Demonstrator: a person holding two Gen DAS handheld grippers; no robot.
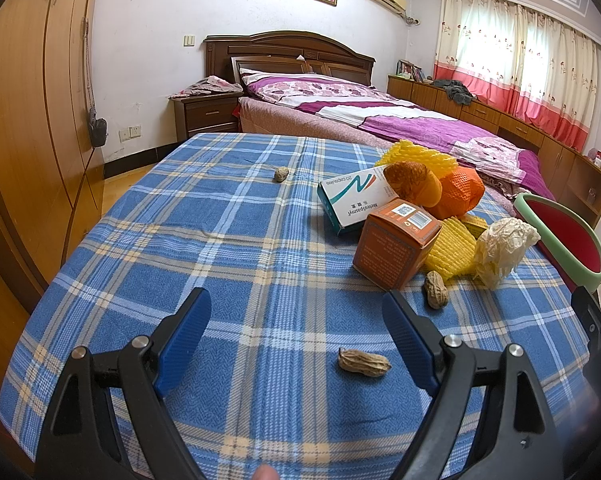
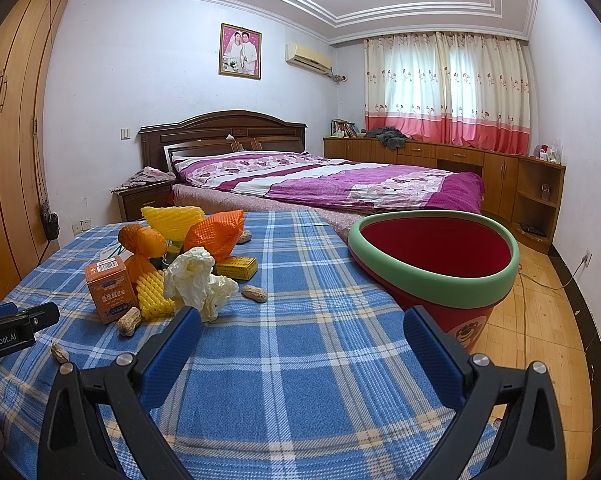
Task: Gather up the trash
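Observation:
Trash is piled on a blue plaid tablecloth (image 1: pixel 240 240): an orange box (image 1: pixel 394 244), a white medicine box (image 1: pixel 350 198), orange foam netting (image 1: pixel 458 192), yellow foam netting (image 1: pixel 450 254) and crumpled paper (image 1: pixel 500 248). My left gripper (image 1: pixel 296 330) is open above the cloth, with a peanut (image 1: pixel 363 363) lying between its fingers. Another peanut (image 1: pixel 436 289) lies by the orange box, a third (image 1: pixel 281 174) farther back. My right gripper (image 2: pixel 302 342) is open and empty, its left fingertip close to the crumpled paper (image 2: pixel 198 280). A red bin with a green rim (image 2: pixel 436 264) stands at the table's right edge.
A bed with a purple cover (image 2: pixel 332 180) lies behind the table. A wooden wardrobe (image 1: pixel 32 120) lines the left wall, low cabinets (image 2: pixel 480 164) run under the curtained window. Wooden floor (image 2: pixel 540 304) shows to the right of the table.

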